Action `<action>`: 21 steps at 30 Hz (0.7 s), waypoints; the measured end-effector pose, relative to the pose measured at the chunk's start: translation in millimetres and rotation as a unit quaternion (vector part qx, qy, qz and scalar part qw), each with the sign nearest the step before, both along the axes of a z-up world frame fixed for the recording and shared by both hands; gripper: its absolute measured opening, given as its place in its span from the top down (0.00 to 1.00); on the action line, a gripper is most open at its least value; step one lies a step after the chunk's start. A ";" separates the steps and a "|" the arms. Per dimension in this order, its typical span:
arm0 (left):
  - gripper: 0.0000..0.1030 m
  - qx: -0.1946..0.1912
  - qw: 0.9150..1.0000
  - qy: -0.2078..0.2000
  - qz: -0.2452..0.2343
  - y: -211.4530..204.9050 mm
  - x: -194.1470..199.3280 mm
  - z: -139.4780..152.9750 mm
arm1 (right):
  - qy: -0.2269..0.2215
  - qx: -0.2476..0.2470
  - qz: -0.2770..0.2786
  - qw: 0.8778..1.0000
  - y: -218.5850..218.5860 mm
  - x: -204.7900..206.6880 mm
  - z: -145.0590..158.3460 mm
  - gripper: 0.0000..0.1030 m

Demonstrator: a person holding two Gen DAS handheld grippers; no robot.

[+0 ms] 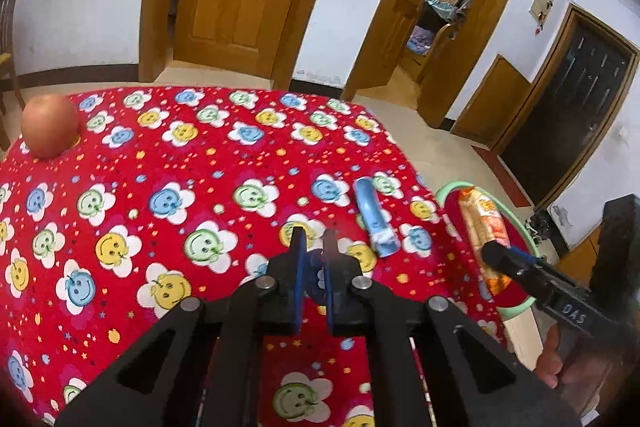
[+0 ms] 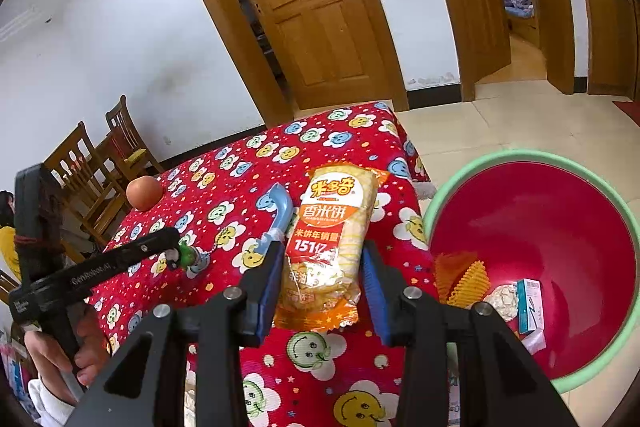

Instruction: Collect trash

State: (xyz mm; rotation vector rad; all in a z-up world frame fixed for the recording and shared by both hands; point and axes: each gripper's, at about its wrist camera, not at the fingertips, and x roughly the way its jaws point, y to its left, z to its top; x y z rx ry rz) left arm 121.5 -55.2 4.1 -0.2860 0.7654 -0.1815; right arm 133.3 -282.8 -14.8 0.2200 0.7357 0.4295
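My right gripper [image 2: 322, 259] is shut on an orange rice-cracker packet [image 2: 334, 223] and holds it above the table's right edge, next to the red basin [image 2: 560, 227]. In the left wrist view the packet [image 1: 482, 223] hangs over the basin [image 1: 524, 227], held by the right gripper [image 1: 494, 257]. A light blue tube [image 1: 374, 217] lies on the red flowered cloth [image 1: 160, 227], just right of my left gripper [image 1: 314, 239], whose fingers are nearly together with nothing between them. The tube also shows in the right wrist view [image 2: 278, 217].
An apple [image 1: 50, 127] sits at the table's far left; it also shows in the right wrist view [image 2: 144, 192]. The basin holds orange netting [image 2: 460, 277], crumpled paper [image 2: 504, 301] and a small box [image 2: 530, 305]. Wooden chairs [image 2: 100, 163] stand left of the table.
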 end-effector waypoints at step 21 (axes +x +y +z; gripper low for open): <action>0.94 0.012 0.992 -0.045 -0.114 -165.6 -7.4 37.2 | -0.011 0.037 -0.066 0.997 -87.7 -21.3 2.9 0.60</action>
